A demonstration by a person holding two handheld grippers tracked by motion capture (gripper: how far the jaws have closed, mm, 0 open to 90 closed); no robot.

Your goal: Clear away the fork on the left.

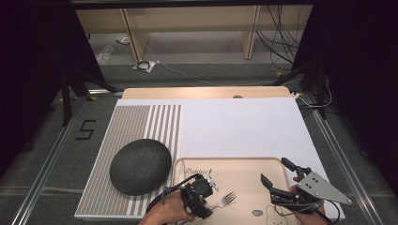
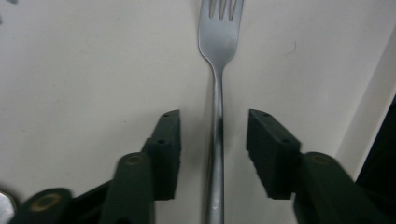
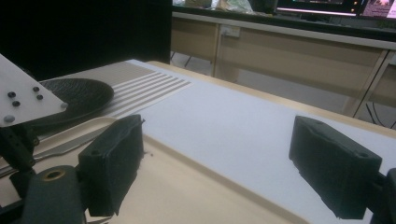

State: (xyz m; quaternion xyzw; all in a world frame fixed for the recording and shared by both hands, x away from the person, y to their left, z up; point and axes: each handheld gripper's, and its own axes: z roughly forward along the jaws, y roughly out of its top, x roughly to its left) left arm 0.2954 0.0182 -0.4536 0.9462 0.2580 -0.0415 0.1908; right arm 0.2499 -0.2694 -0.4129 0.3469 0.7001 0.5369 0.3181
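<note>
The left gripper [image 1: 202,199] straddled a metal fork [image 2: 217,116] lying flat on the beige tray [image 1: 244,166], jaws parted either side of its handle, not yet touching. The fork looked light, stiff and slippery, best pinched mid-handle. The right gripper [image 1: 278,177] hovered empty, its 2 jaws spread wide.

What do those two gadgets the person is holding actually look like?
Each is a hand-held black gripper with two blocky dark jaws on hinged black arms. The jaw pads are matte, with small screw holes, and brass-coloured pivots sit behind them. The right gripper carries a grey three-cornered plate dotted with dark screws. A black cable trails from the left gripper. No sleeves are visible.
</note>
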